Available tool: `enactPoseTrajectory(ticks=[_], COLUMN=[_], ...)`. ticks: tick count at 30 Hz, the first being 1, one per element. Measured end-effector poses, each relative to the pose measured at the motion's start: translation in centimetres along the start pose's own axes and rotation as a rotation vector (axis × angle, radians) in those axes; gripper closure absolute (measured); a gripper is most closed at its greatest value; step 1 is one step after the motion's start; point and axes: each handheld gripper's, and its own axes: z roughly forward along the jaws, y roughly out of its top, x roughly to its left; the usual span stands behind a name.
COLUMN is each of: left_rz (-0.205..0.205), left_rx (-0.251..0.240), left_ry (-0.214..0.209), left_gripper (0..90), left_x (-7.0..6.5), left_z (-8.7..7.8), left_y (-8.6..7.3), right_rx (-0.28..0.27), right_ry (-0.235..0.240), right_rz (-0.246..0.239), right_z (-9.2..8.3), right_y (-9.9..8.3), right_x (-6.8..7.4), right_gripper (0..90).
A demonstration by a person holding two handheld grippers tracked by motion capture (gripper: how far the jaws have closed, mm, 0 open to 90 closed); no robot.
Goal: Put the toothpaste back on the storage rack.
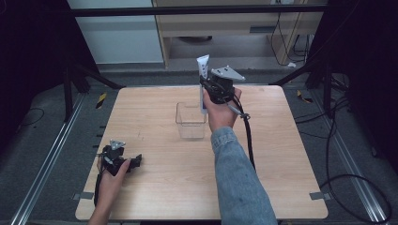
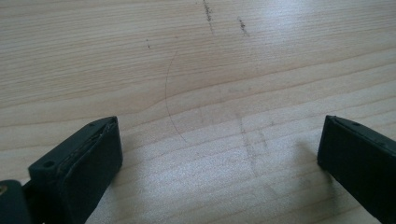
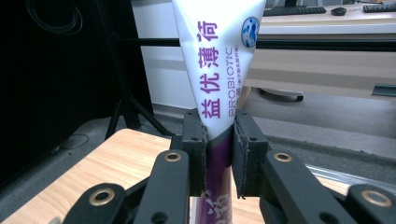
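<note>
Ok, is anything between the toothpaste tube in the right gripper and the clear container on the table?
Nothing visible. The right gripper holds the toothpaste tube upright at the clear container's far right corner; the container's mouth is open and looks empty. The left gripper rests far off.

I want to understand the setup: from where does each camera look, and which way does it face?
High view: above the person's side, looking down on the table; both forearms enter.
Left gripper view: on the left gripper, facing wood between open jaws.
Right gripper view: on the right gripper, facing outward along the clamped tube.
Shared: high and right gripper views show the tube.
</note>
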Motion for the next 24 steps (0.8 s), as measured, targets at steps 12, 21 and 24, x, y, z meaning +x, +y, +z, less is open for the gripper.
enactPoseTrajectory(ticks=[12,21,24], left_rz=[0.0,-0.001,0.001], left_rx=[-0.001,0.0,-0.002], left_ry=[-0.001,-0.001,-0.003], left_gripper=[0.0,0.0,0.0], left_x=[0.0,0.1,0.1], left_z=[0.2,0.2,0.3], left_y=[0.2,0.2,0.3], right_rx=[0.005,-0.004,-0.001], right_ry=[-0.01,-0.022,-0.018], right_rz=[-0.015,-0.042,-0.05], right_z=[1.5,1.7,1.9], right_y=[-0.7,-1.0,-1.2], right_x=[0.8,1.3,1.7], right_gripper=[77.1,77.0,77.0])
